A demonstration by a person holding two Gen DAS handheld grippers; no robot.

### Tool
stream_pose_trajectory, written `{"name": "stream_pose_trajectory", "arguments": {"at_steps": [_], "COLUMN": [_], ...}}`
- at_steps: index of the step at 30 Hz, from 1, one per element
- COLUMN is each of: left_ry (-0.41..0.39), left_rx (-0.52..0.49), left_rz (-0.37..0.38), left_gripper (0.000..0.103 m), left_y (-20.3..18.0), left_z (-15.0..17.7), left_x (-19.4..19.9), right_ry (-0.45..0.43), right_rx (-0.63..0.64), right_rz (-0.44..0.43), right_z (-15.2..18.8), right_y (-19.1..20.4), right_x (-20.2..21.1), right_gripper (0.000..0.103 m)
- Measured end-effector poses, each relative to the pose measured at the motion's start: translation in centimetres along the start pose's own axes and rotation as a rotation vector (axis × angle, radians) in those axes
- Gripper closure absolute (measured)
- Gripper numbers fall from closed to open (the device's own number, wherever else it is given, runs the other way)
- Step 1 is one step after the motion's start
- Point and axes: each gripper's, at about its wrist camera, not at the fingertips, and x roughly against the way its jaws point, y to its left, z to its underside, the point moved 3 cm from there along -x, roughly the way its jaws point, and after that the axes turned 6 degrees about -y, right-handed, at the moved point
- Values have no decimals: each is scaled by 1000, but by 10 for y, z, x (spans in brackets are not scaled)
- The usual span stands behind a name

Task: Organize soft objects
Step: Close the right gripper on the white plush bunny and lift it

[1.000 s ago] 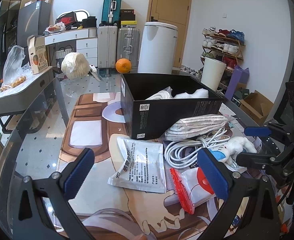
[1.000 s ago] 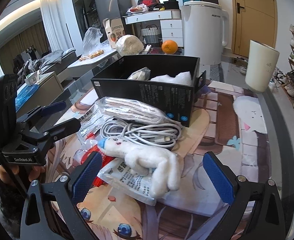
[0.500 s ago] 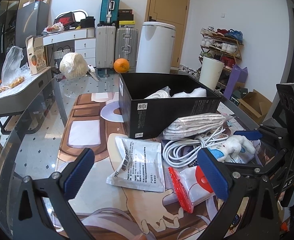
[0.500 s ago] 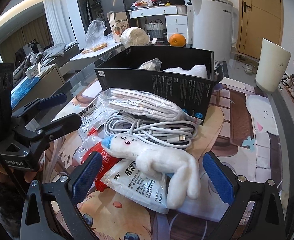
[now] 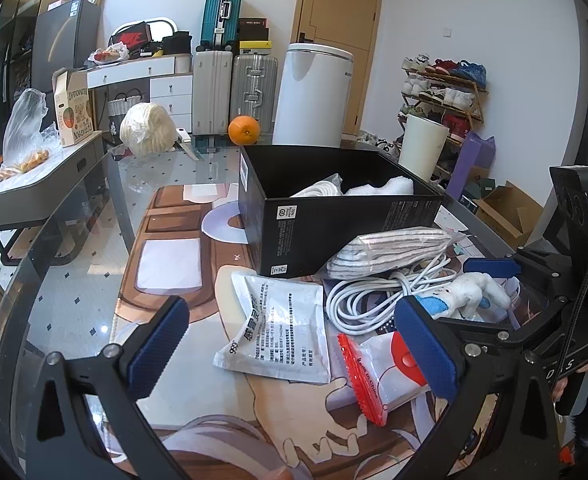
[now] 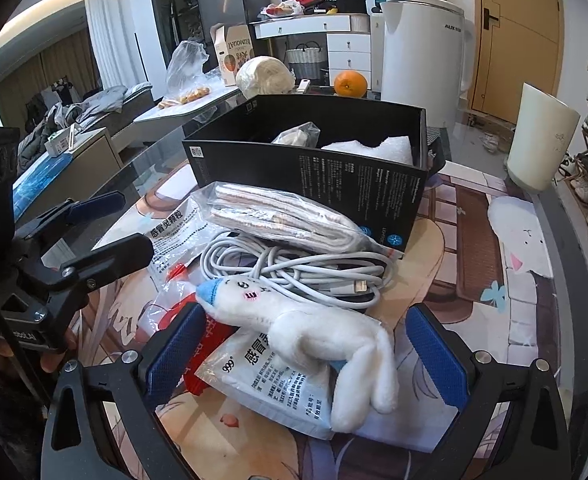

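The right gripper (image 6: 305,356) has its fingers (image 6: 176,354) spread wide on either side of the plush toy (image 6: 313,334), pads clear of it. The toy lies tilted across a white sachet (image 6: 278,388), its blue-tipped end toward the left finger and its limbs hanging toward the camera. Just beyond it sits a coil of white cable (image 6: 290,270), and on the cable's far side a bagged striped cloth (image 6: 282,216) leans against the black box (image 6: 333,168). The box holds a bagged bundle (image 6: 299,136) and a white foam piece (image 6: 369,146). The left gripper (image 5: 290,352) also has its fingers (image 5: 158,346) wide apart and holds nothing, hovering low over the tabletop (image 5: 78,304) above another white sachet (image 5: 282,332) and a red-and-white packet (image 5: 377,364). From the left view the toy (image 5: 461,294) lies to the right, between the cable (image 5: 373,296) and the right gripper (image 5: 489,284), in front of the box (image 5: 333,220). Farther back on the tabletop stand an orange (image 5: 244,131) and a wrapped pale round bundle (image 5: 146,129).
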Motion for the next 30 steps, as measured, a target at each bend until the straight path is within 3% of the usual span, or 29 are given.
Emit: {"name": "stream_pose_trajectory", "arguments": {"at_steps": [5, 11, 13, 15, 27, 30], "left_ry": [0, 0, 0, 1, 2, 5], "left_rx": [1, -1, -4, -5, -5, -2], "left_rz": [0, -1, -2, -1, -1, 1], "left_gripper": [0, 0, 0, 0, 0, 0], "left_y": [0, 0, 0, 0, 0, 1], "left_z": [0, 0, 0, 1, 1, 2], "left_x": [0, 0, 0, 0, 0, 0], "right_ry": [-4, -3, -10, -10, -53, -65], "right_rx": [9, 33, 38, 38, 66, 73], "right_rz": [-21, -34, -36, -33, -56, -63], "right_z": [1, 3, 3, 3, 2, 0], "right_y": [1, 1, 0, -2, -3, -2], "right_x": [2, 6, 8, 8, 20, 24], "right_gripper": [16, 25, 31, 46, 64, 64]}}
